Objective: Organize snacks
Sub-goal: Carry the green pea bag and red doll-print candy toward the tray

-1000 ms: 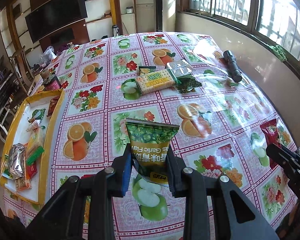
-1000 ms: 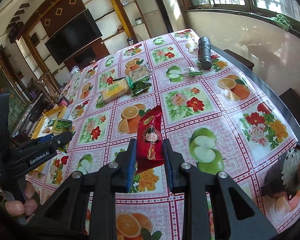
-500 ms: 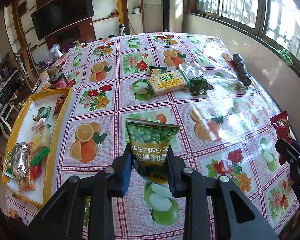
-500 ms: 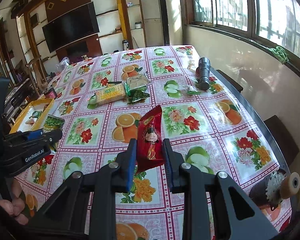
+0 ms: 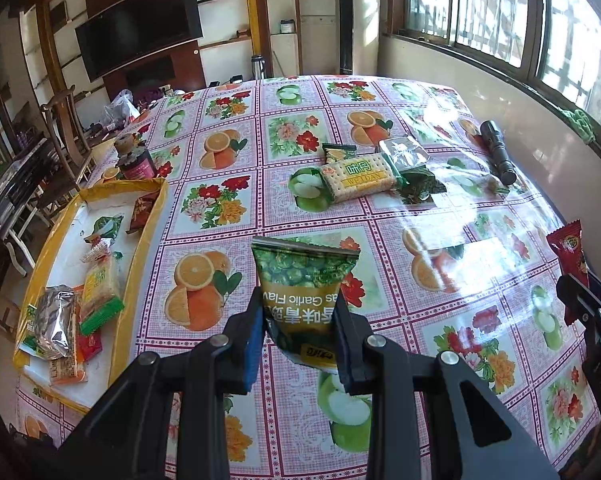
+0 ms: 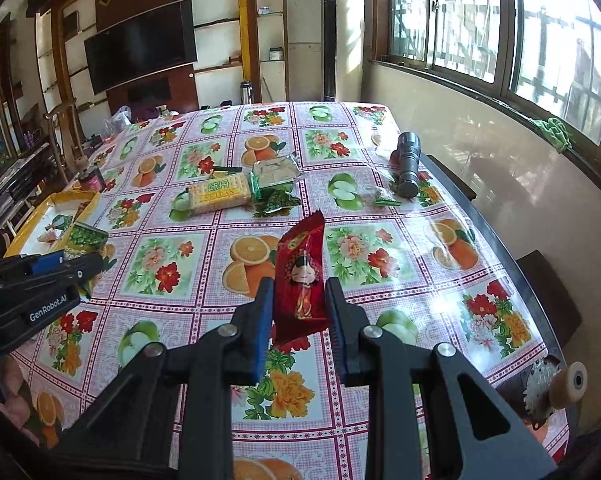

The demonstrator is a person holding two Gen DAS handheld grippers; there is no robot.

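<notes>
While the left gripper (image 5: 299,330) clamps the green pea packet (image 5: 305,289) above the table, the right gripper (image 6: 299,318) pinches the red snack packet (image 6: 301,280) upright.

We count a black flashlight (image 6: 408,169) lying on the fruit-and-flower tablecloth (image 6: 380,256) near the window side; a dark jar (image 5: 134,159) just beyond the table's left edge; a wall-mounted television (image 6: 140,46); a wooden chair (image 5: 62,128).
</notes>
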